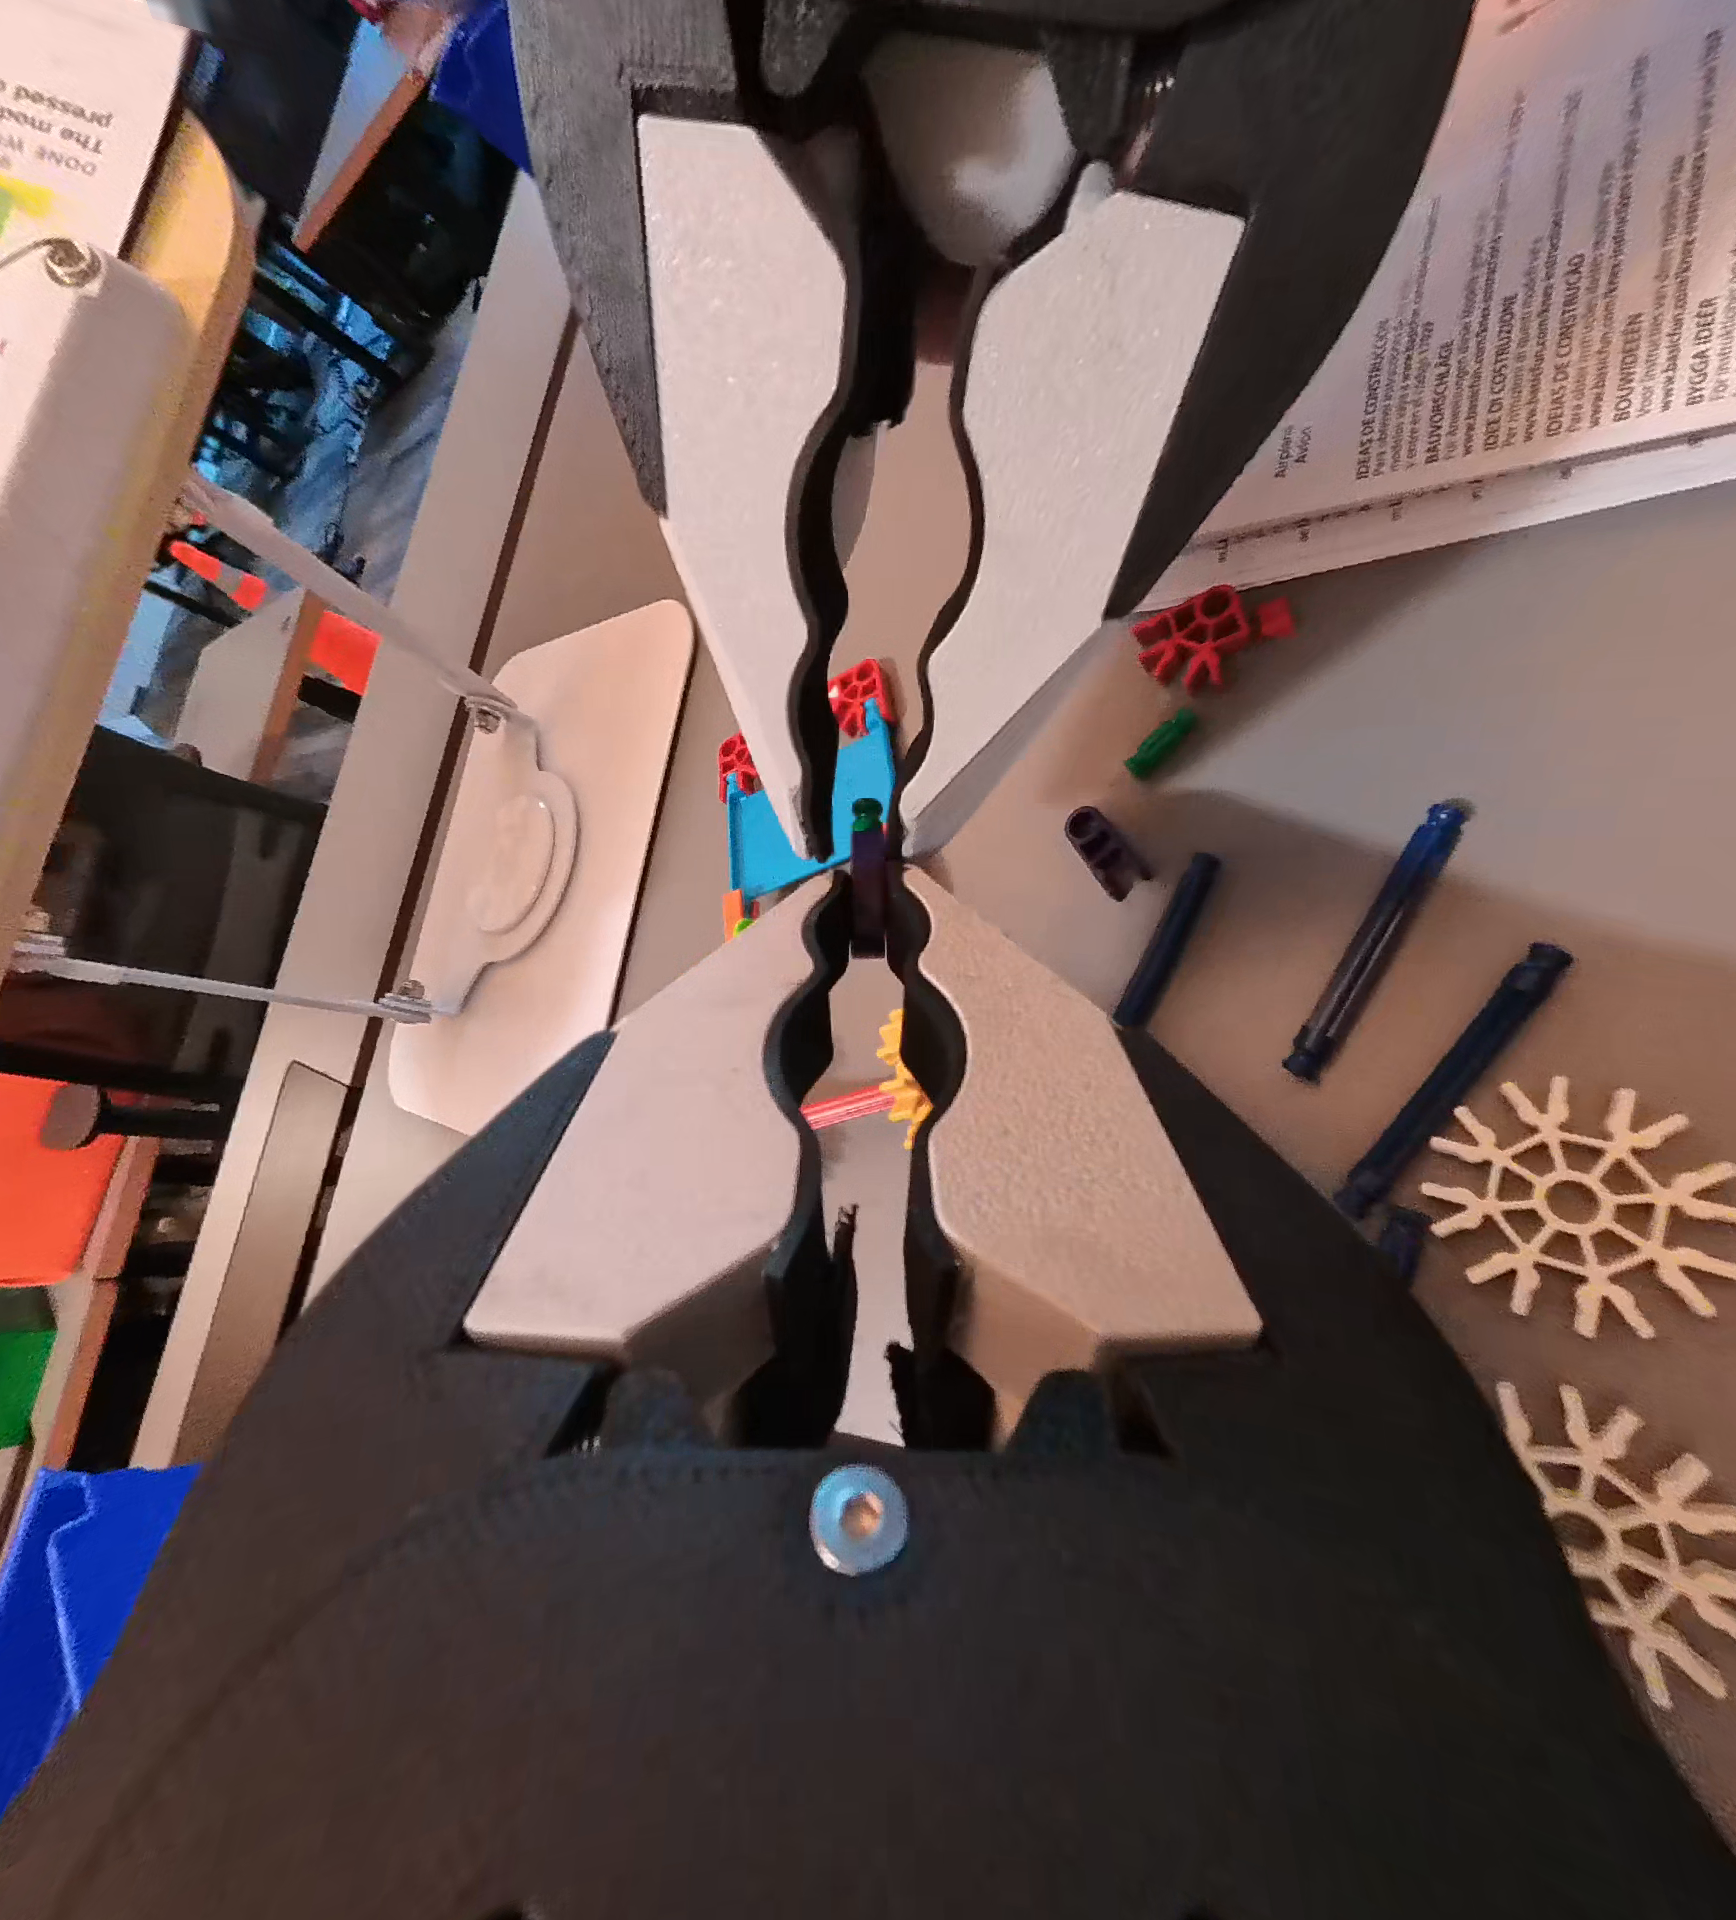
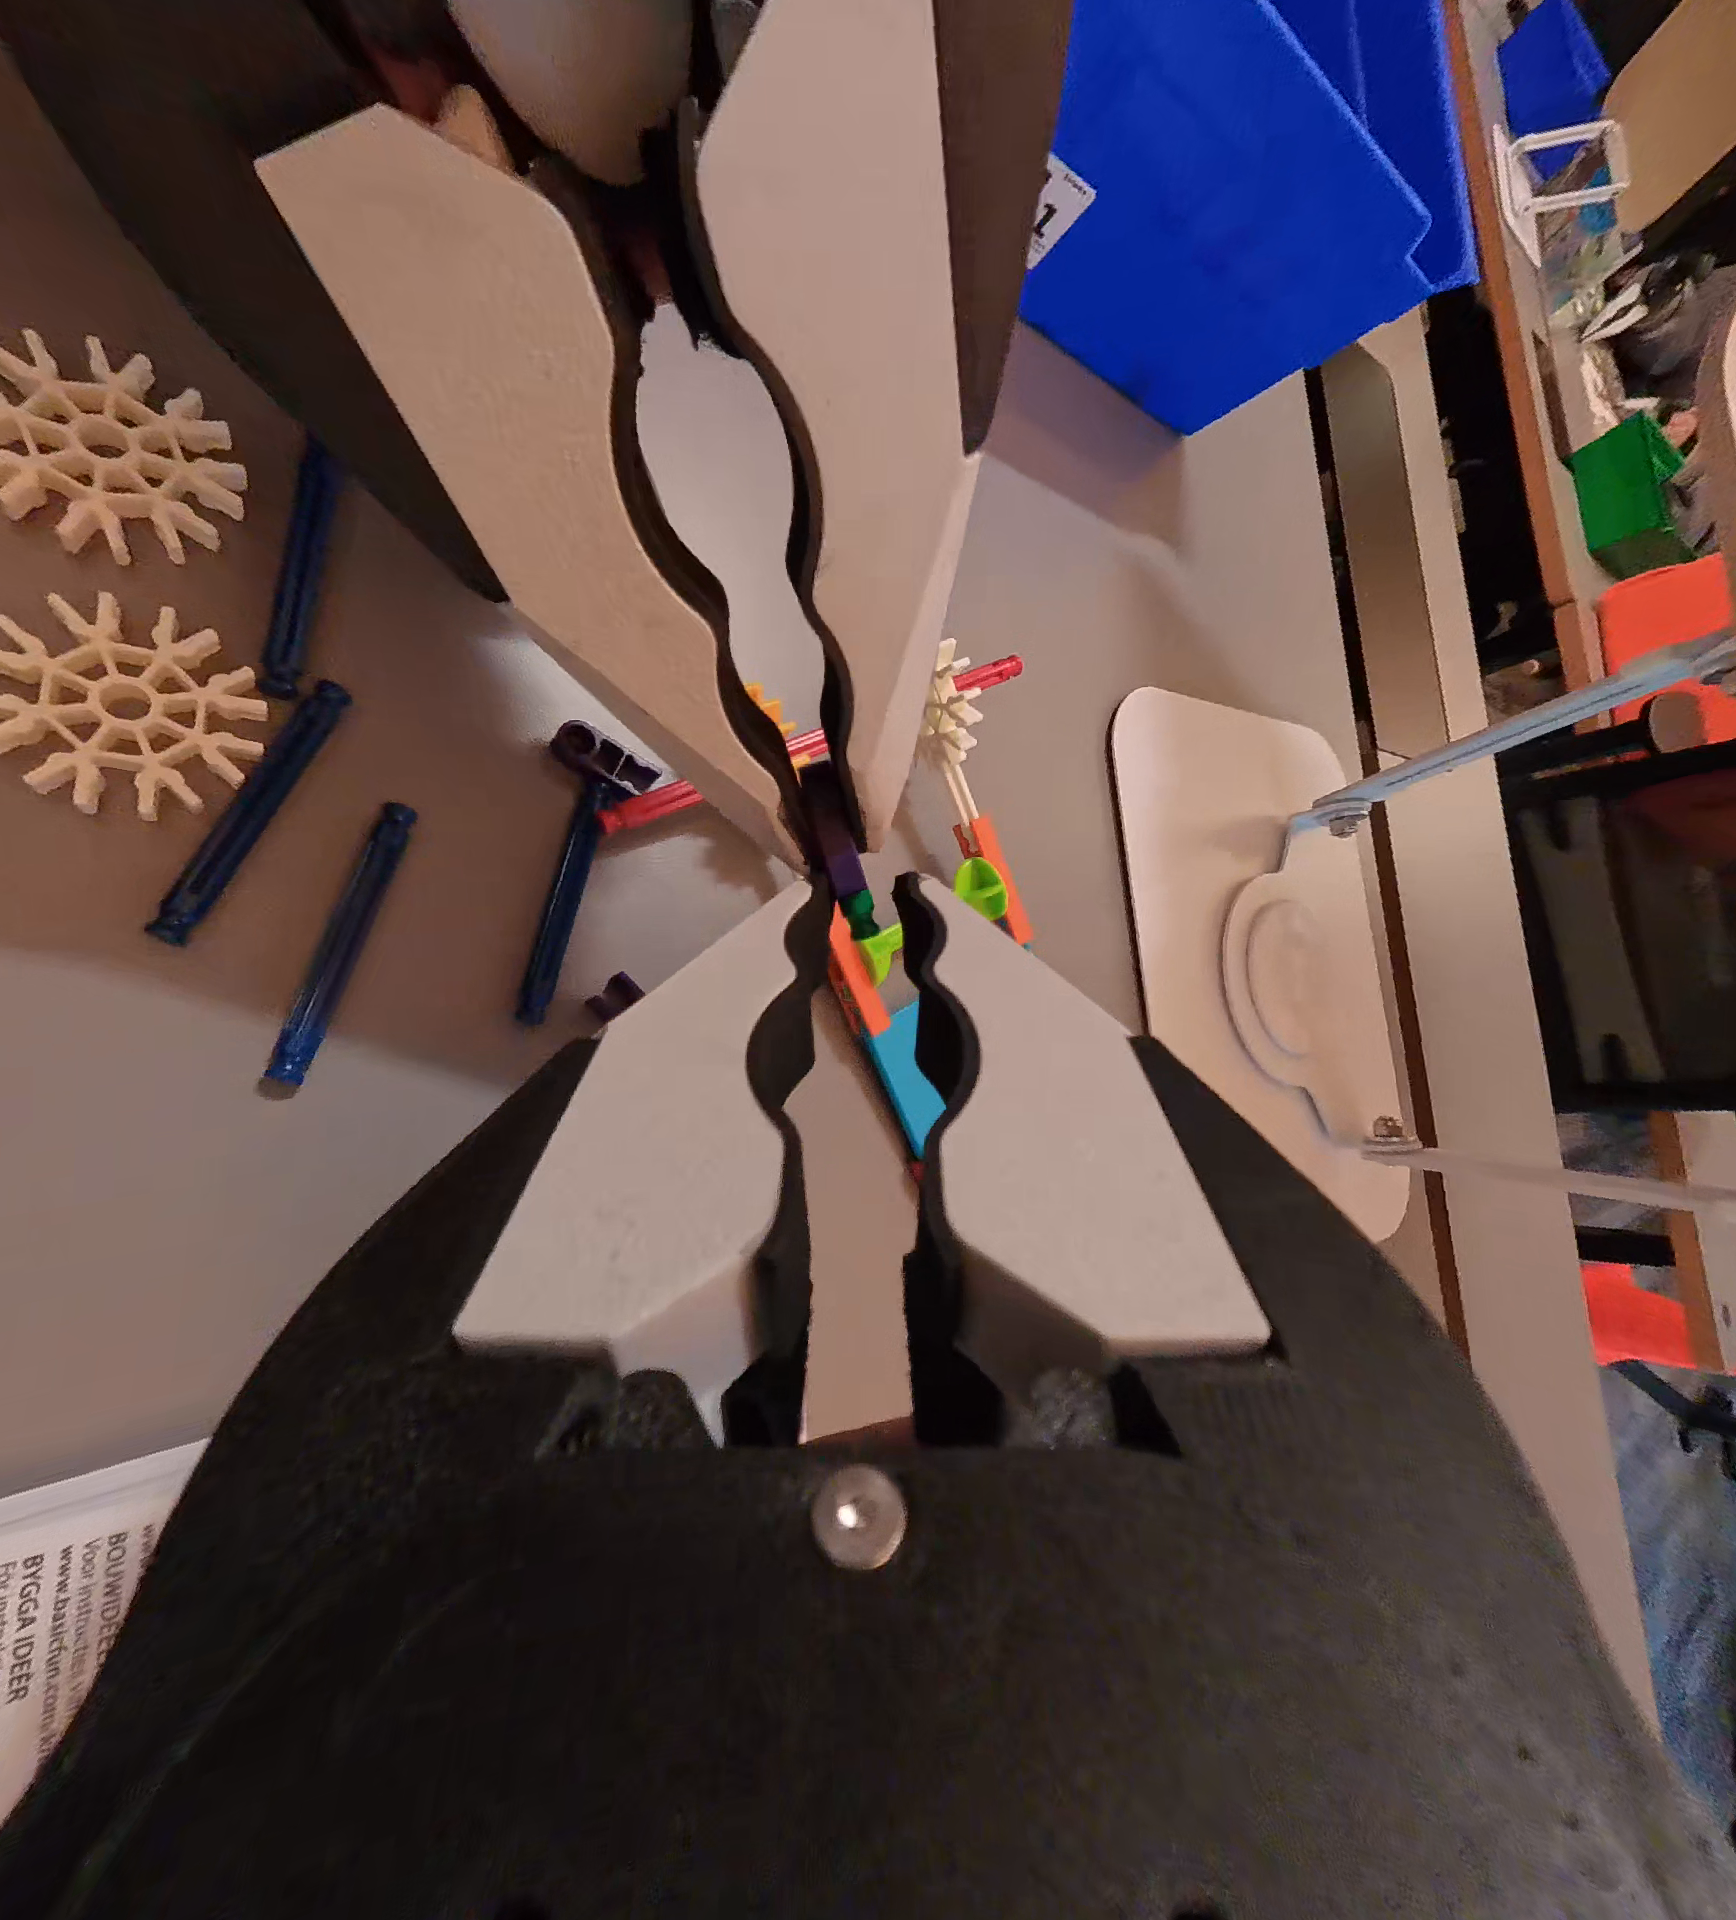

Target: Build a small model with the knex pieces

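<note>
Toward the worktop's (image 1: 1591,727) left edge lies a white base plate (image 1: 552,790) with thin metal struts screwed to it. Beside it, at the middle, the two grippers meet tip to tip over a small construction-toy model. The left gripper (image 1: 869,894) is clenched on a purple connector (image 1: 869,920) at the model's end, its jaws pressed to both sides of the piece. A short green rod (image 1: 864,816) sticks out of that connector and into the mouth of the right gripper (image 2: 859,899), whose jaws stand a little apart around the rod and the model's orange and lime parts; I cannot tell whether they are pressing on anything. The model's light-blue panel (image 1: 770,831), tipped with red connectors (image 1: 859,691), runs on behind the right gripper's fingers, and a yellow connector (image 1: 900,1081) on a red rod (image 1: 843,1110) shows behind the left one's. To the right, loose on the worktop, lie a red connector (image 1: 1196,634), a green rod piece (image 1: 1160,743), a dark purple connector (image 1: 1103,847), several blue rods (image 1: 1373,935) and two cream snowflake connectors (image 1: 1581,1205). A printed booklet (image 1: 1570,312) lies at the right edge.
</note>
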Available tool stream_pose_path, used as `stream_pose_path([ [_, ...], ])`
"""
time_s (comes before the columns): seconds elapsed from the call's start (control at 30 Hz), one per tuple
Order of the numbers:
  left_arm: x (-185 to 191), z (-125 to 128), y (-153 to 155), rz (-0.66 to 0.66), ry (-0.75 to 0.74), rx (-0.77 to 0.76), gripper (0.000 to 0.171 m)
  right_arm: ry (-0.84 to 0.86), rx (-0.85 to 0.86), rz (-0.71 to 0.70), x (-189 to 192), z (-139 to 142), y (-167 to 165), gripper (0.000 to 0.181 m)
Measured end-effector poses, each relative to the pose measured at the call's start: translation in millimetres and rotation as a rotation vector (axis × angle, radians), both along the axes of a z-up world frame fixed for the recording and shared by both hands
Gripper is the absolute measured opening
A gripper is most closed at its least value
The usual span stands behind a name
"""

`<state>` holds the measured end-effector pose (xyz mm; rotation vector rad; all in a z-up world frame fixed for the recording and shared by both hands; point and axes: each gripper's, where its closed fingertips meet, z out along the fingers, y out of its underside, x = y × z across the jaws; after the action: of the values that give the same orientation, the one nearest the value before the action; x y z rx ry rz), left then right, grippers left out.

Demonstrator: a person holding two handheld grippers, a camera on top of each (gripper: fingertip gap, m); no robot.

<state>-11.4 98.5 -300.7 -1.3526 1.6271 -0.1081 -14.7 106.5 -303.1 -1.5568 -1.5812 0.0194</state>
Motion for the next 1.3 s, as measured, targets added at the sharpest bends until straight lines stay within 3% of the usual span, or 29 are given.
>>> stream_pose_path([
  [0.2, 3.7, 7.7, 0.3, -0.005, -0.024, 0.069, 0.007, -0.045, 0.030, 0.001, 3.3, -1.8, 1.4, 0.002],
  [0.33, 2.5, 21.5, 7.0, 0.035, -0.083, 0.098, 0.011, 0.021, 0.035, -0.029, 4.8, 11.1, 5.5, 0.002],
  [0.5, 1.1, 21.0, 8.4, 0.035, -0.053, 0.146, 0.009, 0.023, 0.060, -0.044, 4.8, 12.1, 7.5, 0.002],
  [0.93, 3.2, 29.4, 27.2, 0.242, -0.122, 0.202, 0.005, 0.165, 0.048, -0.237, 8.2, 23.4, 28.4, 0.004],
  [1.3, 0.3, 35.5, 41.3, 0.376, -0.213, 0.159, 0.006, 0.329, -0.022, -0.367, 3.2, 28.3, 41.8, 0.004],
])
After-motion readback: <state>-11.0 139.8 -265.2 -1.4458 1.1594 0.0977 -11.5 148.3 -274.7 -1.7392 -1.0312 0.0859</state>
